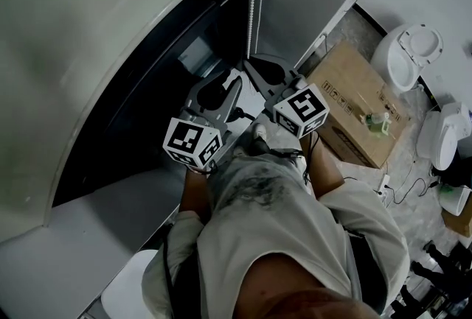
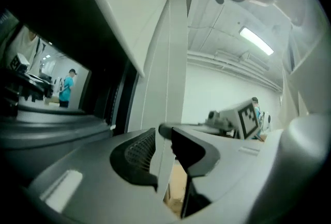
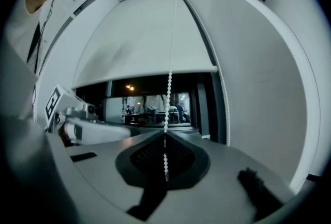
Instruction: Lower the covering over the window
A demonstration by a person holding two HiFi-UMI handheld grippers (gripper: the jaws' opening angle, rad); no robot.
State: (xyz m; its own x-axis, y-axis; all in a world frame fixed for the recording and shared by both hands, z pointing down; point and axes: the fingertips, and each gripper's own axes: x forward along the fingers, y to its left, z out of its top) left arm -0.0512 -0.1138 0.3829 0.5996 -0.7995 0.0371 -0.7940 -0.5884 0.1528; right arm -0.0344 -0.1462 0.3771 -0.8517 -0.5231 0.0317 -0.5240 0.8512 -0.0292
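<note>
A white roller blind [image 3: 150,36] covers the upper part of the dark window [image 1: 147,111]; its bottom bar [image 3: 145,77] hangs about halfway down. A white bead chain [image 3: 168,93] drops from the top and runs straight into my right gripper [image 3: 165,166], whose jaws are shut on it. In the head view the same bead chain [image 1: 254,1] meets the right gripper [image 1: 252,61] at its tip. My left gripper [image 2: 166,153] sits just to the left and lower, by the window frame, open with nothing between its fingers. It appears in the head view as the left gripper [image 1: 221,89].
A second strand of the chain [image 3: 222,104] hangs along the right window frame. The grey sill [image 1: 88,236] runs below the glass. A cardboard box [image 1: 361,100], a white appliance [image 1: 409,52] and cables [image 1: 402,185] lie on the floor to the right.
</note>
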